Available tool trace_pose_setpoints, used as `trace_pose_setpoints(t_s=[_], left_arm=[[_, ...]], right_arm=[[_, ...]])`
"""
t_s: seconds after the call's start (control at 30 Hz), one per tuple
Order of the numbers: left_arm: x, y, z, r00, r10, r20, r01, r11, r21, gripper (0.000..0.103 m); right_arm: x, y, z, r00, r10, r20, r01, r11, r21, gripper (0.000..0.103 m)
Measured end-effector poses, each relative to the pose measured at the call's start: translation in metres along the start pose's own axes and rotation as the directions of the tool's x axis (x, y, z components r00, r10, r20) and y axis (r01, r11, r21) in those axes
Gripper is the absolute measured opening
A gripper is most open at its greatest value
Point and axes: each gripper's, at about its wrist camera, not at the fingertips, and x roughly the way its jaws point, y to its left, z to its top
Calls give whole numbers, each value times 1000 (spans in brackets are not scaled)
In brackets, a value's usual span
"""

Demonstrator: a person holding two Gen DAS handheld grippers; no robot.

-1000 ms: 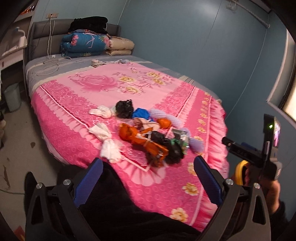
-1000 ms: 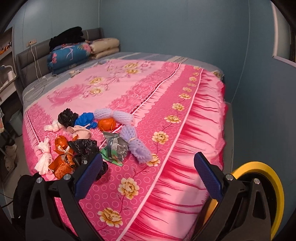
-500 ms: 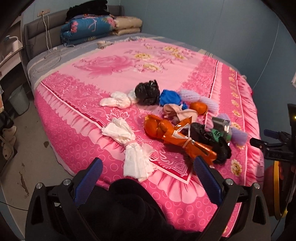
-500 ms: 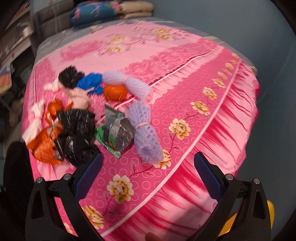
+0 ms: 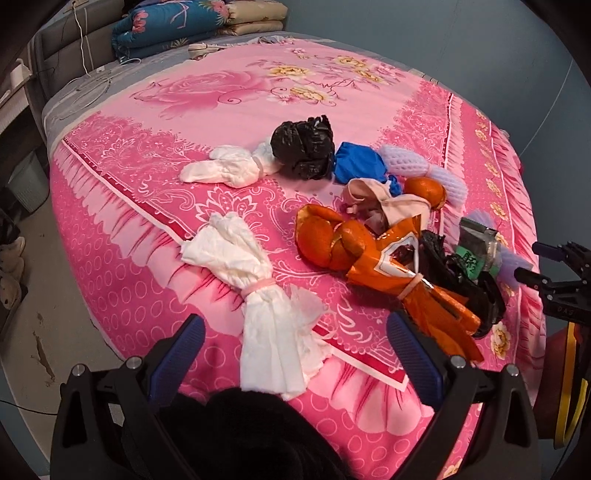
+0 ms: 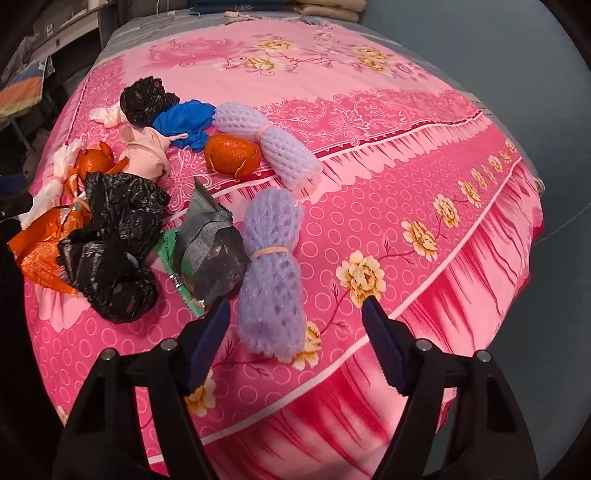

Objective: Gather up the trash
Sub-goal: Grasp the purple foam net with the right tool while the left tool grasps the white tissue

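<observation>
Trash lies in a pile on the pink flowered bedspread (image 5: 229, 92). My left gripper (image 5: 295, 343) is open and empty, just above a white tissue bundle (image 5: 266, 295) tied with a pink band. Beside it lie an orange wrapper (image 5: 388, 266), a black bag (image 5: 303, 147), a blue bag (image 5: 360, 164) and a second white bundle (image 5: 225, 170). My right gripper (image 6: 295, 328) is open and empty, its jaws astride the near end of a purple foam net (image 6: 271, 269). A grey foil packet (image 6: 207, 240) and a black bag (image 6: 114, 251) lie left of it.
A second purple foam net (image 6: 266, 144) and orange peel (image 6: 231, 153) lie further back. Folded quilts (image 5: 177, 22) are stacked at the headboard. The bed edge drops off to the right (image 6: 480, 258). A bin (image 5: 26, 177) stands on the floor at left.
Both grippers have moved forward and down toward the bed. The left now hovers over the white tissue bundle; the right has closed in on the purple foam net and its jaws have narrowed.
</observation>
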Motion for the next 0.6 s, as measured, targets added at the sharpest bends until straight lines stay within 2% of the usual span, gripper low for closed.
trace_pose_setpoints(t_s=[0.13,0.2,0.37,0.43,0.5,0.53,0.6], left_arm=[[13,-2,-2,999,-35,-34,34,999,-8,93],[16,-6,-5,998,-43,-41,43,999,5,88],[25,-8,-7,997,-57,-61,58,998,13,79],[27,-8,-7,996,-72,-62,73,997,16,72],[28,-7,-6,993,-92,-67,93,996,8,58],[28,-6,-6,993,-96,-67,97,995,5,54],[30,-5,-6,993,-91,-71,91,996,4,41]], right_arm=[[16,1,9,999,3,-33,-3,1000,-3,61],[26,1,10,999,-2,-54,2,1000,0,52],[40,1,12,996,6,-85,-4,1000,25,43],[41,3,11,996,-2,-86,5,1000,27,38],[39,3,12,997,-5,-73,8,999,42,31],[37,3,12,998,-1,-68,4,999,47,30],[35,4,12,998,4,-66,0,998,59,27]])
